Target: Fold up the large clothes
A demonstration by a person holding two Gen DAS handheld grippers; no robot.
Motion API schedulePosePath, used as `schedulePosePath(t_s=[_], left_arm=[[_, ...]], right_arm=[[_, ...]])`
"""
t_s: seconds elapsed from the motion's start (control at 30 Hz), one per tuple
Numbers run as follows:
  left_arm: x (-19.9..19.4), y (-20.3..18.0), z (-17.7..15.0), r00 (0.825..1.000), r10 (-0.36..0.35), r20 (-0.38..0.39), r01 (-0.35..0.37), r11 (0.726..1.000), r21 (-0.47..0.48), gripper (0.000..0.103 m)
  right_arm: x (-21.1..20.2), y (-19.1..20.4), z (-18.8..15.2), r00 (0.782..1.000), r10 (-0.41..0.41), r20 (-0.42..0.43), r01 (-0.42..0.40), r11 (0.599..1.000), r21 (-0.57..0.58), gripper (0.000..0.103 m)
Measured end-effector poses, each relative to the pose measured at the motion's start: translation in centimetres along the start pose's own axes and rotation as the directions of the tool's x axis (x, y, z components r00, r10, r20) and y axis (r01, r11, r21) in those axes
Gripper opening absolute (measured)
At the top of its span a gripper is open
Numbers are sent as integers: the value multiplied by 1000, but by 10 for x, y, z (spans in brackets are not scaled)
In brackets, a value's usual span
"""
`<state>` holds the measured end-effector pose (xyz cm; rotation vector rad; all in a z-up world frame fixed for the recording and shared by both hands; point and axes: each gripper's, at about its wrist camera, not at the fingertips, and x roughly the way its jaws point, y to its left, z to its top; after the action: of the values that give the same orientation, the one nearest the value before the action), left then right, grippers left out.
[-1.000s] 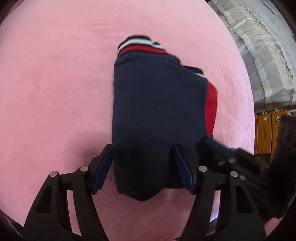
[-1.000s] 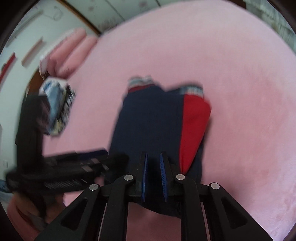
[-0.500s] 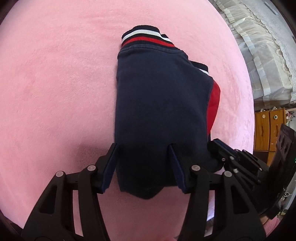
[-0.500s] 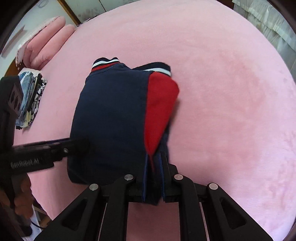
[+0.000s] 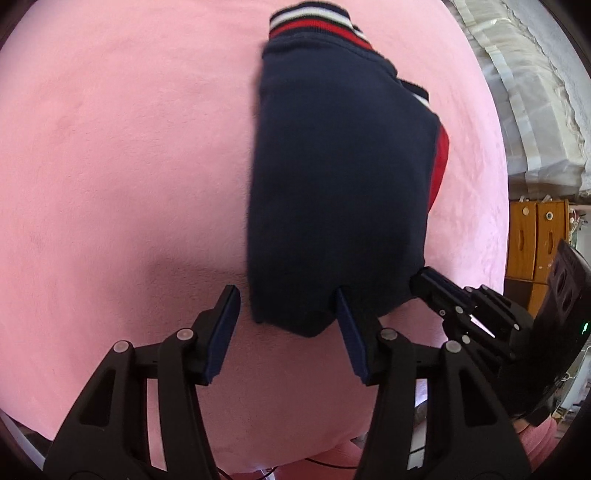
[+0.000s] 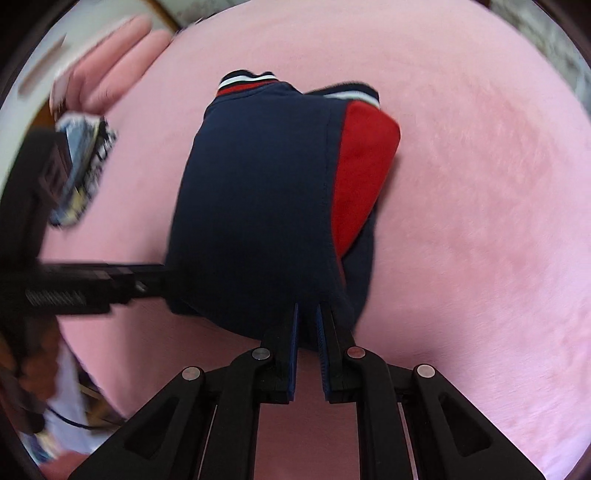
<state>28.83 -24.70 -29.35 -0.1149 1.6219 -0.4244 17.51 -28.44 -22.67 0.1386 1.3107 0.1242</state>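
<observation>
Although the navy garment (image 5: 340, 177) already lies as a narrow folded bundle on the pink bed (image 5: 122, 155), we judge the folding unfinished, since both tools sit at its near hem. From what we see, the sides are turned in, with a red panel (image 6: 365, 173) showing along the right edge and the striped ribbing (image 5: 310, 22) at the far end; at least 1 more fold, near end toward far end, looks likely to remain. Our left gripper (image 5: 288, 325) has its fingers apart, having just been closing, with the hem's left corner between them but the left pad clear of the cloth. Our right gripper (image 6: 307, 325) has its fingers nearly together, pinching the hem's edge. How many layers that pinch takes is hidden, and blurred items (image 6: 81, 170) at the bed's left edge stay unidentifiable.
</observation>
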Motion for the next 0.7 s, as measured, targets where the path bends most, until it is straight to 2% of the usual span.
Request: schedulePosePath(t_s=[0.03, 0.07, 0.13, 0.2, 0.3, 0.43, 0.53, 0.6, 0.7], left_arm=[[-6, 2, -1, 1000, 20, 10, -20, 1000, 7, 50], [-8, 1, 0, 999, 36, 22, -37, 999, 18, 50], [-20, -4, 5, 996, 55, 66, -57, 997, 42, 50], [-30, -6, 13, 993, 19, 120, -28, 997, 68, 50], [-27, -9, 38, 985, -56, 162, 44, 996, 77, 50], [-7, -14, 78, 984, -41, 173, 30, 997, 64, 49], [0, -5, 101, 985, -51, 164, 48, 999, 26, 49], [4, 5, 109, 983, -87, 162, 90, 996, -11, 49], [1, 12, 110, 979, -104, 178, 109, 994, -17, 50]], right_arm=[[-6, 3, 3, 998, -56, 27, 57, 998, -13, 11], [-14, 1, 5, 997, -62, 56, 62, 998, -11, 11], [-29, -4, 15, 990, 26, 140, -30, 999, 25, 11], [-33, -7, 28, 971, 126, 202, -140, 988, 60, 11], [-9, 0, 49, 965, 179, 193, -199, 976, 91, 11], [28, 6, 69, 960, 178, 218, -210, 968, 136, 11], [44, 2, 89, 963, 131, 233, -171, 972, 159, 11], [50, -3, 98, 964, 106, 242, -150, 973, 173, 11], [58, -17, 111, 963, 78, 256, -137, 966, 221, 11]])
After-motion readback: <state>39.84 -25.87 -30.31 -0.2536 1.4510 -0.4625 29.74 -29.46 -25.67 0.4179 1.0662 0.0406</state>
